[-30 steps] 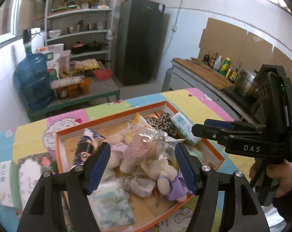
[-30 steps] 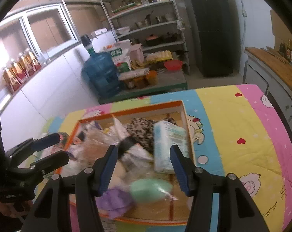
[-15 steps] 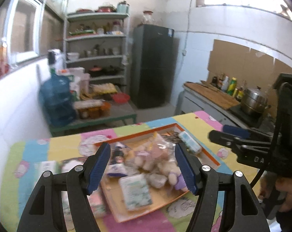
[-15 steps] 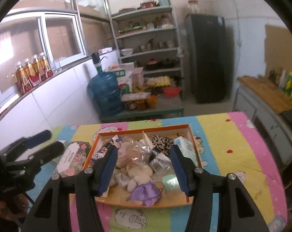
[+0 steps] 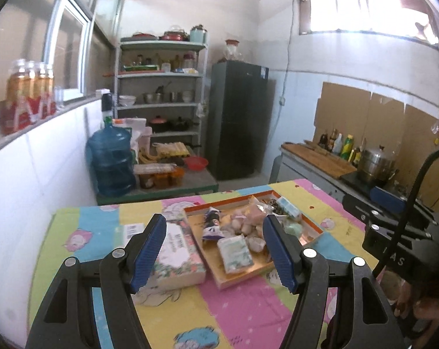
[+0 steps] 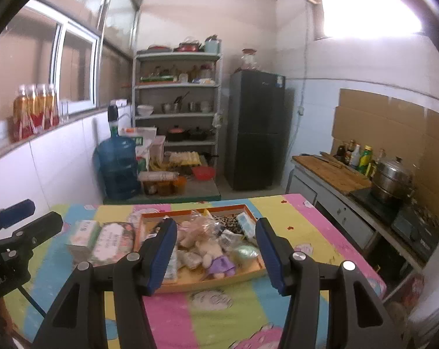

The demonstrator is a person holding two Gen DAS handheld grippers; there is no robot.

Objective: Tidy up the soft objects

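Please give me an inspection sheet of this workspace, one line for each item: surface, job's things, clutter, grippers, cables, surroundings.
Surface: table under a colourful cartoon cloth.
Job's things: orange tray holding bagged plush toys, a purple-dressed doll, a leopard-print cloth and a tissue pack.
Clutter: floral tissue box on the cloth, left of the tray.
Grippers: left gripper open, empty; right gripper open, empty; both back from the tray.
Cables: black cable arching over the right gripper's body.
Surroundings: water jug, shelf rack, dark fridge, steel pot on a cooktop.
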